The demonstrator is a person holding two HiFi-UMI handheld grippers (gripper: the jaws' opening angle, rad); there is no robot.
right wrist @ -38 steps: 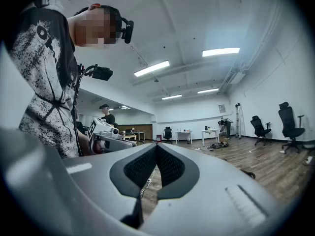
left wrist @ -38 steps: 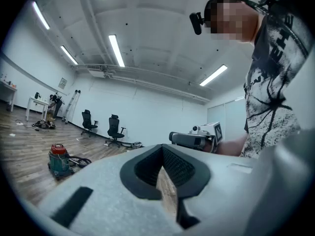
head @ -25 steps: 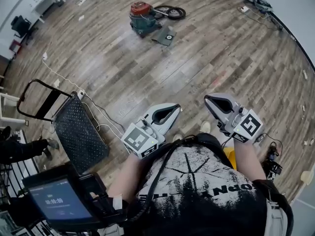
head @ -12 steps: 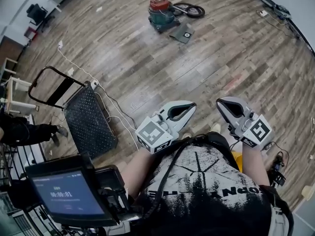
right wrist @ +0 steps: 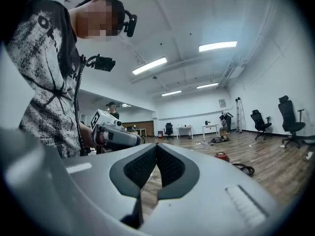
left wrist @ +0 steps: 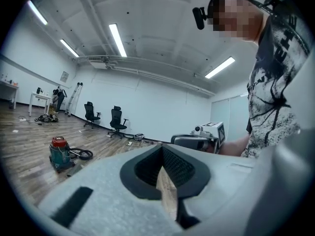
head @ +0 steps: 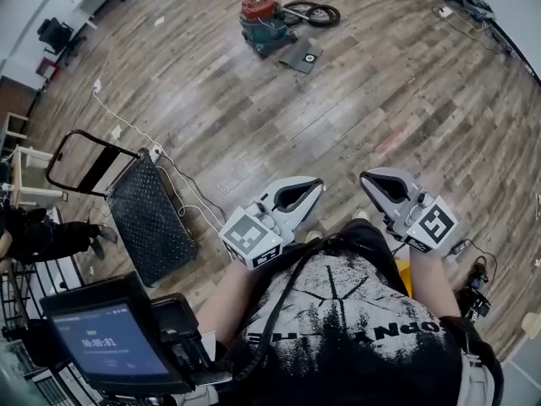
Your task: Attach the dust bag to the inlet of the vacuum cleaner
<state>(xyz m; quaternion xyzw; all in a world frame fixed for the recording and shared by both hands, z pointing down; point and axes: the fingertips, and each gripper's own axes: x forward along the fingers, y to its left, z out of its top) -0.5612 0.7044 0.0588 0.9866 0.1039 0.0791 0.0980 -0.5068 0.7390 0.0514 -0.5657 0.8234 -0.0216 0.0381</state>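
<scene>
A wide room with white walls and ceiling strip lights is seen, floored in grey-brown wood planks. At the far side of the floor the vacuum cleaner, green with a red top, is stood, and a black hose is coiled to its right. The dust bag, dark and flat, is laid on the planks just beside it, on its near right. Both grippers are held close to the person's body, well apart from these. The left gripper is seen with its jaws pressed together on nothing, and the right gripper likewise. A black mesh cart and a white cable are seen at the left.
</scene>
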